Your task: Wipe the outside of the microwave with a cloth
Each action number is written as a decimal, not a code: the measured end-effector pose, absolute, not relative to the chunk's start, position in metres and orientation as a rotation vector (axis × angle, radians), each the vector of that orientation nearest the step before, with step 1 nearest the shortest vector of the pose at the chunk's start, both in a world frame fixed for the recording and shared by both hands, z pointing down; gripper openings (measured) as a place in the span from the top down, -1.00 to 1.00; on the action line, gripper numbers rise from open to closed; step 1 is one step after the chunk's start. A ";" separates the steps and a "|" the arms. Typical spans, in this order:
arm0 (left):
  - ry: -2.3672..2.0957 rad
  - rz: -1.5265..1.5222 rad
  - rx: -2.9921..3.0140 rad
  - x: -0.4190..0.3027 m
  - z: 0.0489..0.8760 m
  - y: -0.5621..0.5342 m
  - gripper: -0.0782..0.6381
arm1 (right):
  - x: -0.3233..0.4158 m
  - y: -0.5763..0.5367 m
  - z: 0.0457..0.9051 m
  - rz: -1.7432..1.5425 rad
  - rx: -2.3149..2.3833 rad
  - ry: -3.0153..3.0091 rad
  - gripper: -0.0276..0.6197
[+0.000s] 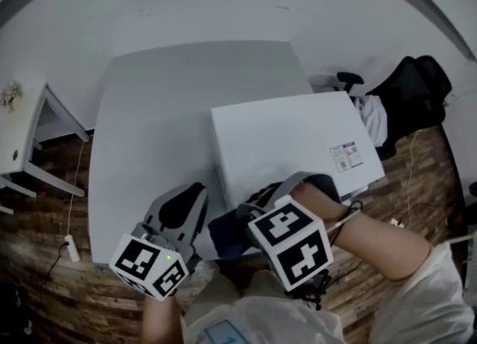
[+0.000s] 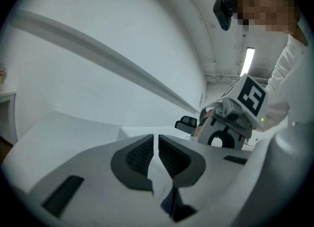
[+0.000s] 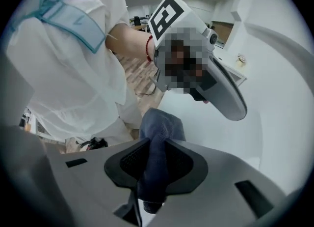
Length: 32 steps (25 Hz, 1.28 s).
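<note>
The white microwave [image 1: 291, 141] stands on the white table [image 1: 164, 112], right of the middle. My right gripper [image 1: 242, 220] points steeply down at the microwave's near left corner, shut on a dark blue cloth [image 1: 226, 236]. In the right gripper view the cloth [image 3: 156, 137] is pinched between the pads and bulges out past the right gripper [image 3: 153, 158]. My left gripper [image 1: 195, 190] hovers just left of the microwave, above the table's near edge. Its jaws are shut with nothing between them in the left gripper view, left gripper [image 2: 157, 145], and the microwave's top [image 2: 133, 131] shows beyond them.
A black office chair [image 1: 414, 86] with white fabric on it stands at the far right of the microwave. A small white side table [image 1: 22, 134] is at the left. A power strip [image 1: 71, 248] lies on the wooden floor. The table's left half is bare.
</note>
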<state>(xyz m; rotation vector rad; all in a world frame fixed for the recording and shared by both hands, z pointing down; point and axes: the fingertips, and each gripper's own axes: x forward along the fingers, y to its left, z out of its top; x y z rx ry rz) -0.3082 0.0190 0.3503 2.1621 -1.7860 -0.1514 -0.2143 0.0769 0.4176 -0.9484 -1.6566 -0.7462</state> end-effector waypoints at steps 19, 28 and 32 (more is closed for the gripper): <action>-1.615 -0.038 2.404 -0.066 0.299 -0.090 0.73 | 0.042 -0.150 0.376 0.007 0.121 -2.570 0.59; -1.580 0.099 2.435 -0.002 0.304 -0.147 0.72 | 0.059 -0.221 0.376 0.180 0.288 -2.650 0.59; -1.523 0.130 2.441 0.000 0.306 -0.175 0.66 | 0.051 -0.241 0.360 0.199 0.330 -2.683 0.59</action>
